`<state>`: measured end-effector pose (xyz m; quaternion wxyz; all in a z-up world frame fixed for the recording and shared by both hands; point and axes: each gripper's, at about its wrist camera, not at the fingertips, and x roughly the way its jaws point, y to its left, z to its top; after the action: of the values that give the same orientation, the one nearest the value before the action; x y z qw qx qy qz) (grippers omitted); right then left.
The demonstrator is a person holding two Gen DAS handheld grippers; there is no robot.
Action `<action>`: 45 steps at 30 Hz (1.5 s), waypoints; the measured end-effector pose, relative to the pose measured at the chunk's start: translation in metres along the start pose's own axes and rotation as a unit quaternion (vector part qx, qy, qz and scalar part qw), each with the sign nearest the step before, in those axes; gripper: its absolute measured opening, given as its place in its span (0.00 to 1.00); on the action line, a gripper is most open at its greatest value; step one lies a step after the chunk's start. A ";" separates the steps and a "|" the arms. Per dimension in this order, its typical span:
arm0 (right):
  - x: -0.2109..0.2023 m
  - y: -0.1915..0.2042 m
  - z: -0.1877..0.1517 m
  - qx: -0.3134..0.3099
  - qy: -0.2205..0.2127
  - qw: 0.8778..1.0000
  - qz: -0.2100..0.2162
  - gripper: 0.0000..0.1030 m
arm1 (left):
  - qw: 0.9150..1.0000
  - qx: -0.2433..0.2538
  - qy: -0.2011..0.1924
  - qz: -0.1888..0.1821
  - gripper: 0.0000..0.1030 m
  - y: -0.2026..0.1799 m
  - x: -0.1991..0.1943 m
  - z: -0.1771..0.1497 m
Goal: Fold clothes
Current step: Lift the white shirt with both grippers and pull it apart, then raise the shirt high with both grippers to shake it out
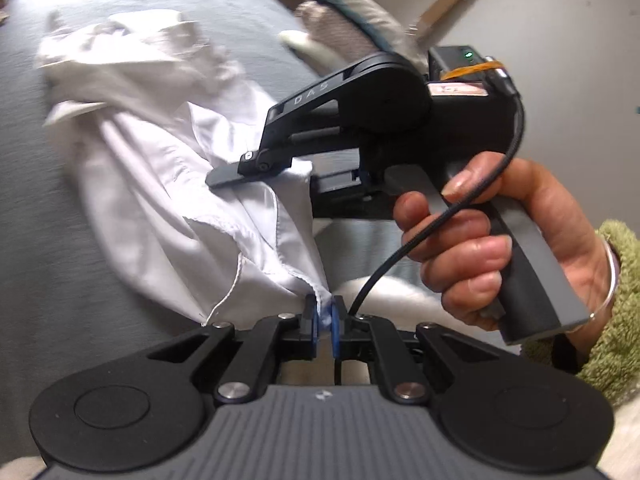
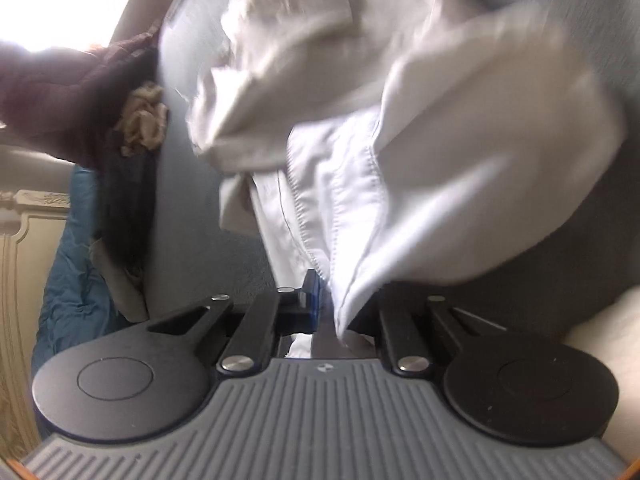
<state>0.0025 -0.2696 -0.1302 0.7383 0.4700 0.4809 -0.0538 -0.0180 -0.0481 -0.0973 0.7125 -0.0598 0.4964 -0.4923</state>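
Observation:
A crumpled white shirt (image 1: 160, 152) lies on a grey bedspread (image 1: 48, 240). My left gripper (image 1: 324, 316) is shut on a hem corner of the shirt, and the cloth bunches between its blue pads. A hand (image 1: 500, 240) in a green fleece sleeve holds my right gripper (image 1: 240, 172), whose fingers lie on a shirt edge further up. In the right wrist view the shirt (image 2: 400, 160) fills the frame, blurred. A stitched seam runs down into my right gripper (image 2: 330, 300), which is shut on the cloth. The fabric hides its right pad.
A pile of folded clothes (image 1: 352, 20) and wooden strips (image 1: 448, 4) lie beyond the bed's far edge. In the right wrist view a dark brown garment (image 2: 60, 100), blue cloth (image 2: 72, 280) and a cream carved furniture panel (image 2: 24, 260) sit at the left.

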 end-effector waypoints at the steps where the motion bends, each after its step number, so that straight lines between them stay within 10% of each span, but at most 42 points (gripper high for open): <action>1: -0.015 -0.003 0.003 -0.015 -0.013 1.000 -0.003 0.05 | 1.000 0.010 0.000 -0.003 0.09 -0.010 0.004 0.003; 9: -0.097 -0.057 0.028 -0.084 -0.082 0.992 -0.046 0.04 | 0.994 0.075 -0.019 0.075 0.41 -0.025 -0.023 0.040; 16: -0.099 -0.077 0.028 -0.129 -0.076 0.989 0.017 0.04 | 0.958 0.221 -0.013 0.179 0.63 -0.039 0.027 0.139; 29: -0.106 -0.089 0.046 -0.249 -0.039 0.965 0.076 0.04 | 0.872 0.449 0.195 0.019 0.73 -0.057 0.192 0.152; 34: -0.104 -0.099 0.051 -0.268 -0.021 0.958 0.102 0.04 | 0.876 0.433 0.211 -0.033 0.69 -0.043 0.220 0.156; 40: -0.098 -0.100 0.057 -0.288 -0.003 0.951 0.114 0.05 | 0.889 0.395 0.222 -0.069 0.19 -0.027 0.252 0.164; 45: -0.087 -0.105 0.069 -0.264 -0.015 0.960 0.089 0.09 | 0.931 0.340 0.126 -0.039 0.06 -0.017 0.237 0.189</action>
<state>-0.0541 -0.4111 -0.1246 0.8452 0.2981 0.4228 0.1338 0.1216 -0.3131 -0.1467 0.6025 0.2289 0.3821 -0.6623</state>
